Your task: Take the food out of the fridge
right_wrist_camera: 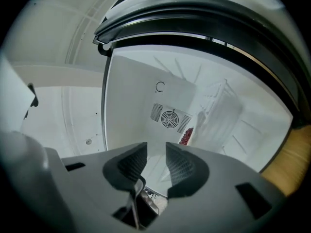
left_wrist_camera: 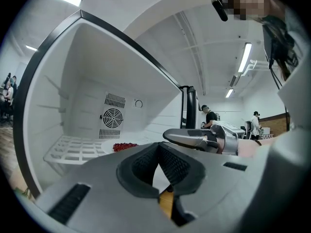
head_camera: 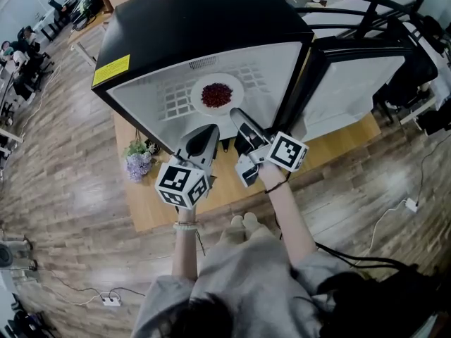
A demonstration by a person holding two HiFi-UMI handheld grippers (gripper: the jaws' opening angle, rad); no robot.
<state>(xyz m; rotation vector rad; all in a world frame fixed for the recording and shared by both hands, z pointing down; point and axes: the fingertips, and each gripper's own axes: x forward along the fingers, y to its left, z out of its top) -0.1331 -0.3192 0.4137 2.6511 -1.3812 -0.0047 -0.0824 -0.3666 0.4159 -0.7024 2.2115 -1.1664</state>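
Progress is at an early stage: the fridge stands with its door swung wide to the right, but the food has not yet come out. In the head view a white plate carries a heap of small red food and sits on the white wire shelf inside the compartment, roughly in the middle. Nothing else shows on the shelf.

Both grippers hover at the front of the opening, side by side. The left gripper has its two pads pressed together at the tips, with nothing between them. The right gripper reaches slightly further in, close to the near edge of the plate without touching it; its pads stand apart with a clear gap and hold nothing. The right gripper view looks through that gap toward the red food deeper in the fridge, near the rear fan grille.

Opening the door appears done. Reaching the plate, gripping its rim and carrying it out all seem left to do.
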